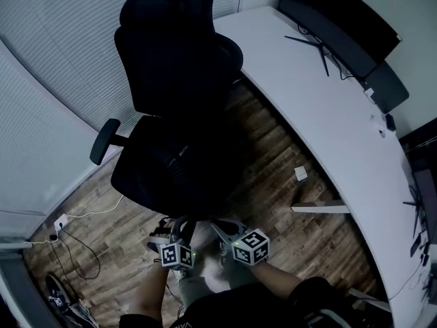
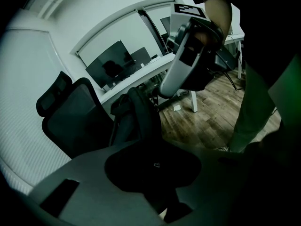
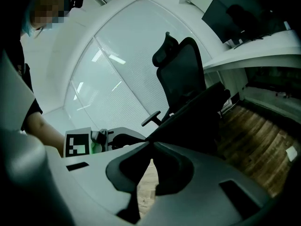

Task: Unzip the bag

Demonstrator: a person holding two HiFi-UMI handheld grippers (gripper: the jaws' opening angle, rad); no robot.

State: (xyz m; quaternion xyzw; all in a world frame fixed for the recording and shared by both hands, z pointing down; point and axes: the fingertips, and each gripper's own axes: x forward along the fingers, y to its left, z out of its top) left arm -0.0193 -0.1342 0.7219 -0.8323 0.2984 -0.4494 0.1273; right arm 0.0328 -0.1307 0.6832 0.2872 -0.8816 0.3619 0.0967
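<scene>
A black bag [image 1: 174,166] lies on the seat of a black office chair [image 1: 171,53]; against the dark seat its outline is hard to make out. Both grippers are at the bag's near edge, side by side. My left gripper [image 1: 167,229] is shut on the bag's black fabric [image 2: 141,173], which fills the space between its jaws, and a small metal piece [image 2: 156,164] glints there. My right gripper [image 1: 220,225] is shut too, its tips meeting on the bag's dark edge [image 3: 188,117]. Each gripper shows in the other's view: the right gripper [image 2: 188,55] and the left gripper [image 3: 101,138].
A long white desk [image 1: 328,108] with dark monitors [image 1: 334,19] curves along the right. On the wooden floor are a small white box [image 1: 300,174] and a white cable with a socket strip [image 1: 61,223]. The person's trouser leg [image 2: 254,107] stands close by.
</scene>
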